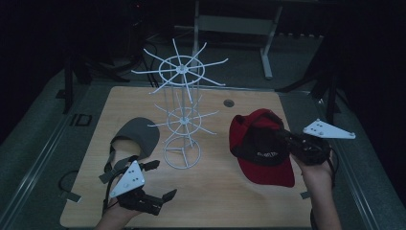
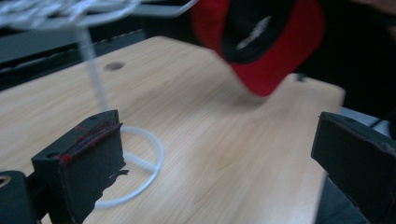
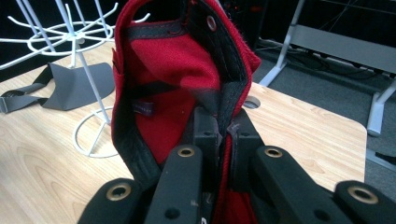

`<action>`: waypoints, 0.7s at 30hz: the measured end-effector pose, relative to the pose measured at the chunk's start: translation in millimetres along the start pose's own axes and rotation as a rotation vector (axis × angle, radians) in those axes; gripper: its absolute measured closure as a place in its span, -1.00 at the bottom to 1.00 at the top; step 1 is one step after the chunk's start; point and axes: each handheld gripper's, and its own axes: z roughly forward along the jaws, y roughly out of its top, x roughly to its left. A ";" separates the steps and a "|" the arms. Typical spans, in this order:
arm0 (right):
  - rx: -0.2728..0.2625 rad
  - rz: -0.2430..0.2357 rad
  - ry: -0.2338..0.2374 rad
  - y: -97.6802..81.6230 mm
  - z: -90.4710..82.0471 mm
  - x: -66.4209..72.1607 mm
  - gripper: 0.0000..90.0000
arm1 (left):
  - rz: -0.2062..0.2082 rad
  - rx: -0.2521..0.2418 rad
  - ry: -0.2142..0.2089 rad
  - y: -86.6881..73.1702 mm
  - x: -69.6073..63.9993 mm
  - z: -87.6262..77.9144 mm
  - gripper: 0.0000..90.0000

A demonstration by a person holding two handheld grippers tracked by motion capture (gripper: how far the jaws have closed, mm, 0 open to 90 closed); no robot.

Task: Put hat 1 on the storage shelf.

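Observation:
A red cap (image 1: 261, 143) with a black panel hangs tilted over the right side of the wooden table (image 1: 215, 191). My right gripper (image 1: 287, 136) is shut on the red cap's rim (image 3: 224, 100), its jaws pinching the black inner band. The left gripper (image 1: 155, 179) sits low at the table's front left, open, nothing between its jaws. From the left gripper view the red cap (image 2: 261, 37) hangs ahead beyond the open jaws. A grey visor (image 1: 136, 136) with straps lies flat just beyond the left gripper. A white wire rack (image 1: 182, 110) stands at the table's middle.
The rack's ring base (image 2: 140, 163) lies close to the left gripper's left jaw. A round hole (image 1: 229, 103) is in the table at the back. A grey desk frame (image 1: 268, 43) stands on the floor behind the table.

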 end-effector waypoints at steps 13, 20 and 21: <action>-0.026 -0.010 0.030 7.7 -11.5 9.4 0.88 | 0.055 -0.036 -0.080 49.2 -12.8 23.7 -0.92; -0.042 -0.016 0.052 13.3 -18.3 15.7 0.89 | 0.085 -0.031 -0.078 71.7 -9.0 40.5 -0.91; -0.045 -0.016 0.056 14.0 -19.3 16.8 0.88 | 0.081 -0.030 -0.078 74.4 -8.1 43.0 -0.91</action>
